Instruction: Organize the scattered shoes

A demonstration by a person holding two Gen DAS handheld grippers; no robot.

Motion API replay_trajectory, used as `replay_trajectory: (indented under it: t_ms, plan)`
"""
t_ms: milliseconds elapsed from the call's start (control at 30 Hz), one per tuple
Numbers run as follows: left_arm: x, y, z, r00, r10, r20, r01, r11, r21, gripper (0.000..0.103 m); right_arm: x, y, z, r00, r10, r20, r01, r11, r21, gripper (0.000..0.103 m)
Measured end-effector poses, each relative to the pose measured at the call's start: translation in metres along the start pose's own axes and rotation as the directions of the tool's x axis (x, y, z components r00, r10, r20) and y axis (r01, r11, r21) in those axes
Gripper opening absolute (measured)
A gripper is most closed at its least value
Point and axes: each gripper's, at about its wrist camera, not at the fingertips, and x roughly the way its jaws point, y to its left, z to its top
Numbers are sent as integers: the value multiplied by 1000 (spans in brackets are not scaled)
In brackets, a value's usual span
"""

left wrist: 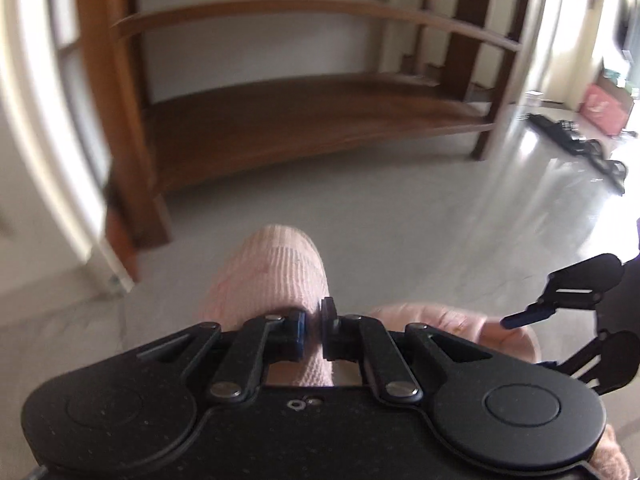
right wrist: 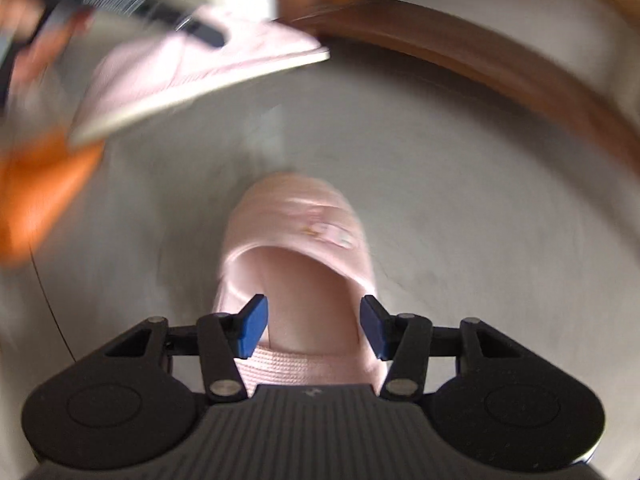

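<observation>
Left hand-held gripper (left wrist: 313, 322) clenched on pink slipper (left wrist: 276, 276), right hand-held gripper (right wrist: 314, 326) straddling second slipper (right wrist: 304, 240), grasp unclear, shelf (left wrist: 320, 120) ahead

Both wrist cameras look steeply down along their fingers, close over the grey floor (left wrist: 360, 208), sharing the wooden shelf (left wrist: 304, 120).

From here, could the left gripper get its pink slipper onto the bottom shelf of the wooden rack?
Probably yes: the left gripper is shut on its pink slipper, and only bare floor lies before the bottom shelf.
</observation>
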Motion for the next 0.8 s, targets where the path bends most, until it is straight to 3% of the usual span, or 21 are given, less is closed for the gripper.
replay_trajectory:
  t_ms: [100, 233, 333, 467, 533, 567, 700, 767, 800]
  plan:
    - [5, 3, -15, 997, 29, -65, -33, 998, -52, 6, -3, -2, 8, 996, 86, 14, -86, 995, 51, 54]
    - [13, 0, -25, 993, 10, -114, -19, 997, -79, 8, -7, -7, 17, 993, 107, 50, -112, 986, 122, 55]
    - [8, -12, -35, 995, -14, -100, 17, 999, 32, 7, -10, -5, 24, 992, 104, 68, -112, 986, 124, 55]
    - [-1, -23, -48, 997, -47, -69, 58, 983, 175, 7, -12, 0, 27, 994, 88, 70, -97, 987, 126, 55]
    - [4, -28, -49, 993, -55, -107, 76, 976, 203, 8, -12, -1, 26, 994, 88, 68, -97, 985, 139, 55]
    - [7, -28, -49, 990, -55, -126, 79, 979, 190, 12, -11, -1, 25, 994, 88, 64, -96, 985, 145, 55]
    - [8, -14, -49, 978, -137, -159, 132, 990, -42, 24, -12, 5, 21, 996, 74, 51, -80, 987, 139, 55]
    - [10, -11, -46, 975, -177, -131, 162, 980, -114, 44, -13, 7, 21, 996, 70, 50, -76, 988, 137, 55]
    - [15, -9, -45, 972, -199, -128, 178, 972, -155, 49, -13, 7, 21, 997, 68, 48, -74, 988, 139, 55]
